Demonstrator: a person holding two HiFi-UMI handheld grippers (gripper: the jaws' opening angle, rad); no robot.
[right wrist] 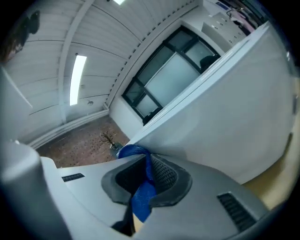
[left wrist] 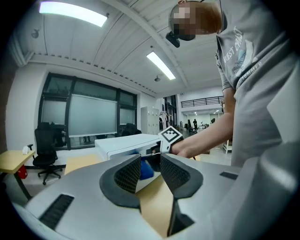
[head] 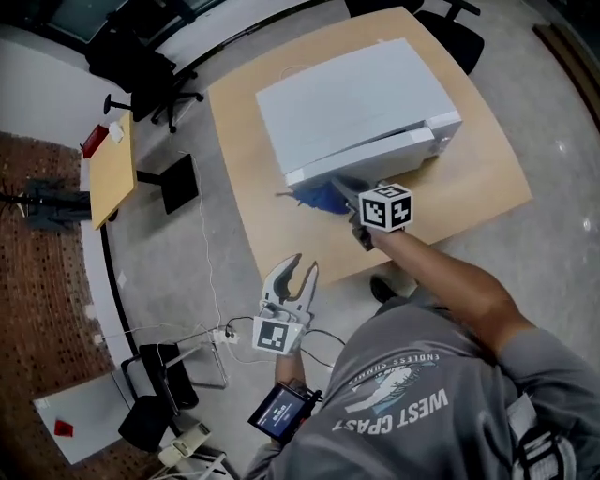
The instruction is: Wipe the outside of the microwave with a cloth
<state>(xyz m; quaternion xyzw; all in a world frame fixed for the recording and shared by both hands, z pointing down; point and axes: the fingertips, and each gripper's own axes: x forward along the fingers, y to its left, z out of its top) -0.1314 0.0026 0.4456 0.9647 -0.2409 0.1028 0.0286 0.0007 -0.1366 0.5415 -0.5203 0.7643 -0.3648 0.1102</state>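
A white microwave (head: 356, 112) stands on a wooden table (head: 281, 234). My right gripper (head: 349, 195) is shut on a blue cloth (head: 319, 197) and holds it against the microwave's lower near edge. In the right gripper view the cloth (right wrist: 143, 197) is pinched in the right gripper (right wrist: 140, 161), beside the microwave's white wall (right wrist: 234, 108). My left gripper (head: 300, 270) hangs over the floor off the table's near edge, open and empty. In the left gripper view, the cloth (left wrist: 147, 172) and microwave (left wrist: 126, 143) show beyond the left gripper (left wrist: 150, 157).
Black office chairs (head: 141, 84) stand at the far left, and another (head: 450, 23) behind the table. A small wooden desk (head: 112, 169) sits left. A power strip with cables (head: 220, 335) lies on the floor near a black chair (head: 155, 394). The person's torso fills the lower right.
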